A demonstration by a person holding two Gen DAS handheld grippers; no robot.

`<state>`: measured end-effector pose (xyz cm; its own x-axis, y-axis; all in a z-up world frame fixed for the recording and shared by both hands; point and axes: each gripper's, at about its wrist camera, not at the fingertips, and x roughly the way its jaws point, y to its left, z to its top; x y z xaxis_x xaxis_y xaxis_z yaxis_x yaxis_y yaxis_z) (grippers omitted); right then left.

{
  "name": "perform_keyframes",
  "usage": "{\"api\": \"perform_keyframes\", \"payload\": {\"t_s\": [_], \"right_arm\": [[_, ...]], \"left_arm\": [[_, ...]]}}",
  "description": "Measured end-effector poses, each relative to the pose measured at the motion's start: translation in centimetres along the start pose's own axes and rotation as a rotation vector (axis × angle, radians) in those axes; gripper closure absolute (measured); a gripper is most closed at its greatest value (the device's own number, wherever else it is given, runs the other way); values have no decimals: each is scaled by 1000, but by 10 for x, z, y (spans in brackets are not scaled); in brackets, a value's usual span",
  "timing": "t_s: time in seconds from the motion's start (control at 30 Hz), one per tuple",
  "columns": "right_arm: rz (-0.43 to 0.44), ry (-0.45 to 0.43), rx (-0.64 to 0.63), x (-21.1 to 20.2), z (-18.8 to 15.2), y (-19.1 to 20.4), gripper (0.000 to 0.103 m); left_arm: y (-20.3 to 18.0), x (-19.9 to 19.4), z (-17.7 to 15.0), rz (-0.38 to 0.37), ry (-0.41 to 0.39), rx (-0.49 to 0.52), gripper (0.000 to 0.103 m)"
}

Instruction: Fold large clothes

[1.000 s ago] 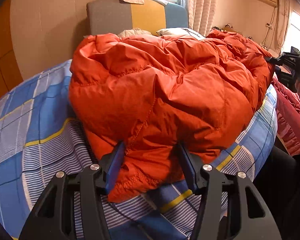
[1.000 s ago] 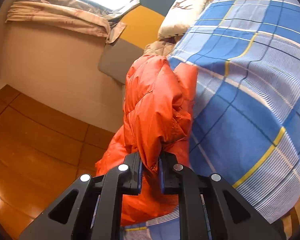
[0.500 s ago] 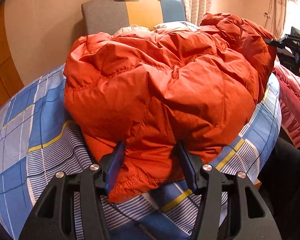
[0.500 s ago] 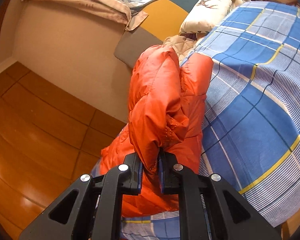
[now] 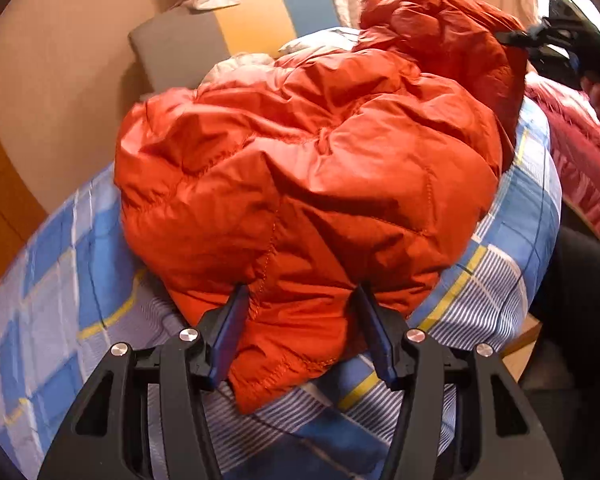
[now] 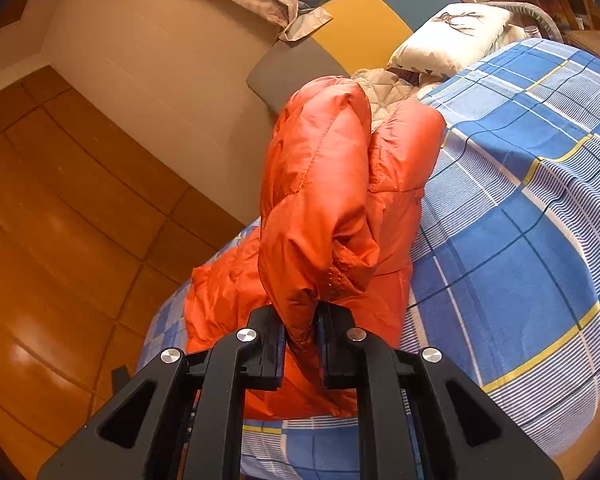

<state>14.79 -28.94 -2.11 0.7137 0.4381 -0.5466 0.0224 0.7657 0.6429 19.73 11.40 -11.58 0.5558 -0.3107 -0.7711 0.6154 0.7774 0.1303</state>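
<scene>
The puffy orange jacket point(image 5: 308, 168) lies on the bed point(image 5: 80, 280) near its edge. The left tool point(image 5: 300, 332) is wide apart around its hem; the right tool point(image 6: 302, 336) pinches a lifted fold

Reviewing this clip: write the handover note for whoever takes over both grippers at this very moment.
Left gripper: jaws wide, straddling the near edge of the orange down jacket, not pinching it.
Right gripper: shut on a jacket edge, holding that part lifted.
The jacket lies bunched on the blue plaid bed cover.
Done: one side raised. Left: carry it over, lay it flat, finish folding.
</scene>
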Motion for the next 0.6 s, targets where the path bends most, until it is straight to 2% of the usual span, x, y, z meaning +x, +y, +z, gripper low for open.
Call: {"api": "perform_keyframes", "payload": {"t_s": [0.07, 0.2, 0.37, 0.5, 0.6], "right_arm": [[-13, 1, -10, -1, 0, 0, 91], [-29, 2, -14, 0, -2, -1, 91], [-44, 6, -32, 1, -2, 1, 91], [-53, 8, -50, 2, -3, 7, 91], [-60, 11, -77, 4, -5, 16, 91]], "left_arm": [[3, -9, 4, -15, -24, -9, 43], [6, -25, 15, 15, -69, -6, 38], [21, -18, 24, 31, -65, 19, 38], [28, 6, 27, 14, -11, 27, 48], [32, 20, 21, -14, 13, -1, 50]]}}
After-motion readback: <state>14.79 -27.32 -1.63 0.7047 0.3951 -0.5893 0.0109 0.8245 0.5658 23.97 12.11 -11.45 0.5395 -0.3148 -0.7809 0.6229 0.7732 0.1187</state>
